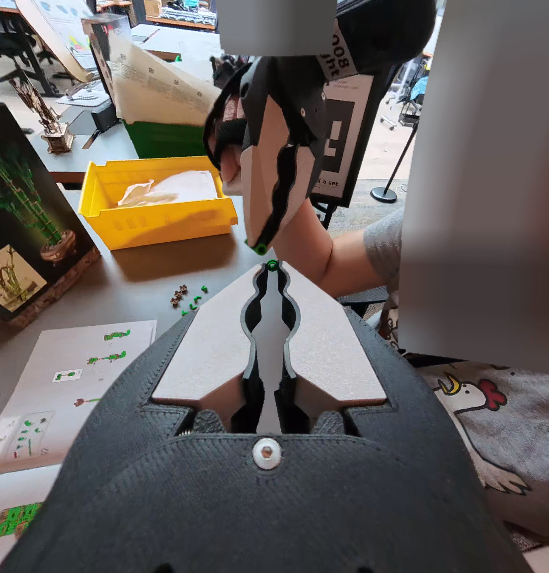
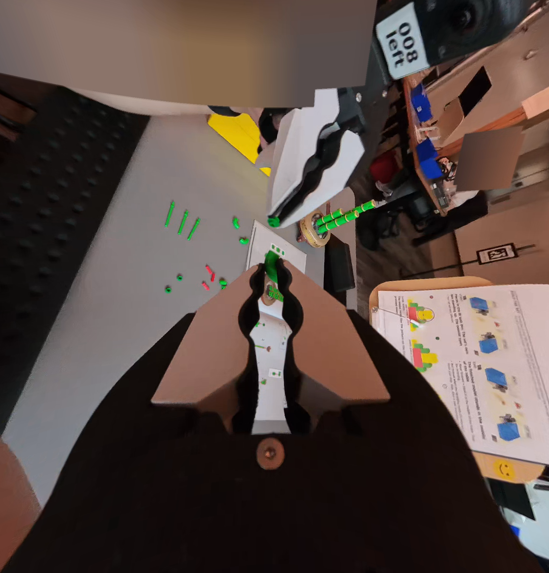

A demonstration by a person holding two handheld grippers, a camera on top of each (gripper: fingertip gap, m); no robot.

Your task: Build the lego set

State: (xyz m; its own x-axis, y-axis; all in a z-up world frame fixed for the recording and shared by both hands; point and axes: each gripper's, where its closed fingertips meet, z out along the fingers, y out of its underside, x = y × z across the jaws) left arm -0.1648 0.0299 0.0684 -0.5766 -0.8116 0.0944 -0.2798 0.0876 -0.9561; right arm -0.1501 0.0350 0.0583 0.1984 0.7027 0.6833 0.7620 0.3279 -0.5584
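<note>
Left tongs [image 1: 272, 266] pinched a small green round piece [image 1: 272, 265]; right tongs [image 2: 270, 266] gripped a curved green tube [image 2: 270, 263]. Both were held above the desk [image 2: 112, 294], ends facing, apparently for mating. Spare parts [image 2: 182, 220] lay at 10 o'clock.

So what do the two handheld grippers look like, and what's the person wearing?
Both the left gripper and the right gripper have a black ribbed printed body, a central silver screw, and pale angular fingers with wavy black inner pads. Each camera housing carries a white printed label. The person wears a grey short sleeve and a chicken-print fabric.
</note>
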